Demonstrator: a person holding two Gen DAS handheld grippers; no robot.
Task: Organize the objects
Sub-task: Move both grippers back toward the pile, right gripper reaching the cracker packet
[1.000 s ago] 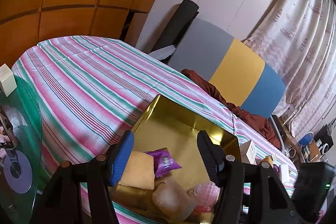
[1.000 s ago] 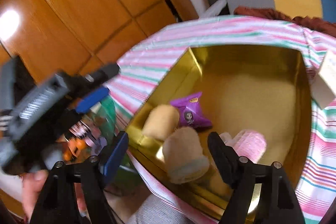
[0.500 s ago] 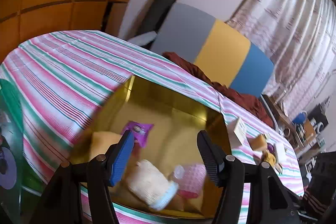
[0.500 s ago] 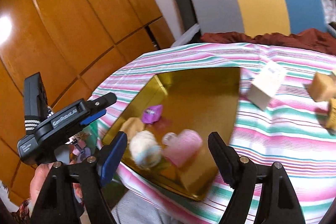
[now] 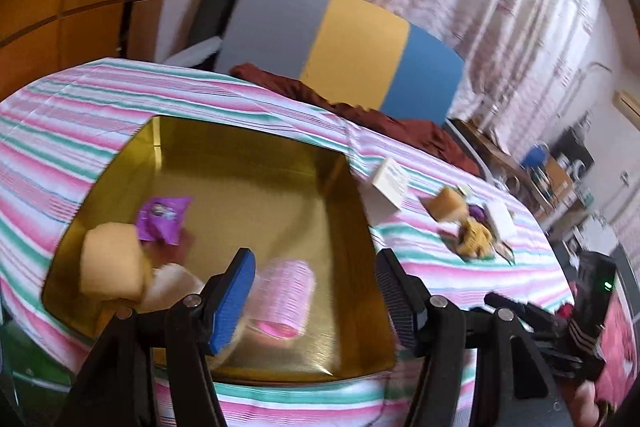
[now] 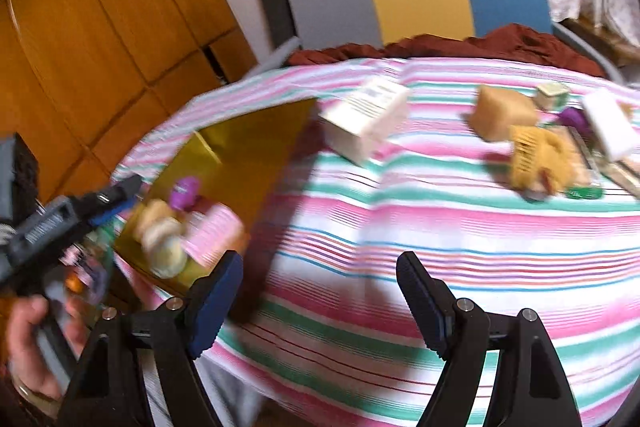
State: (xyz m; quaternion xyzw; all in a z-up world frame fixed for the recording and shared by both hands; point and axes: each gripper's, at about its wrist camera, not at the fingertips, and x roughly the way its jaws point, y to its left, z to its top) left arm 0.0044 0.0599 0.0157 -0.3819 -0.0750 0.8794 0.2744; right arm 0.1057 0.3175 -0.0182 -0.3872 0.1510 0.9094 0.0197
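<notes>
Left wrist view: left gripper point(image 5: 316, 291) hangs over the gold tray point(image 5: 362, 219), jaws wide, nothing between them.
Tray contents: pink roller point(image 5: 284, 295), purple packet point(image 5: 162, 219), yellow sponge point(image 5: 112, 267), cream item point(image 5: 172, 287).
Right wrist view: right gripper point(image 6: 320, 301) hangs over the striped cloth point(image 6: 400, 227), jaws apart and closing slightly, empty.
Remaining: white box point(image 6: 366, 119), tan block point(image 6: 500, 113), yellow toy point(image 6: 538, 157) and more lie outside the tray.
Progress: judged under half done.
</notes>
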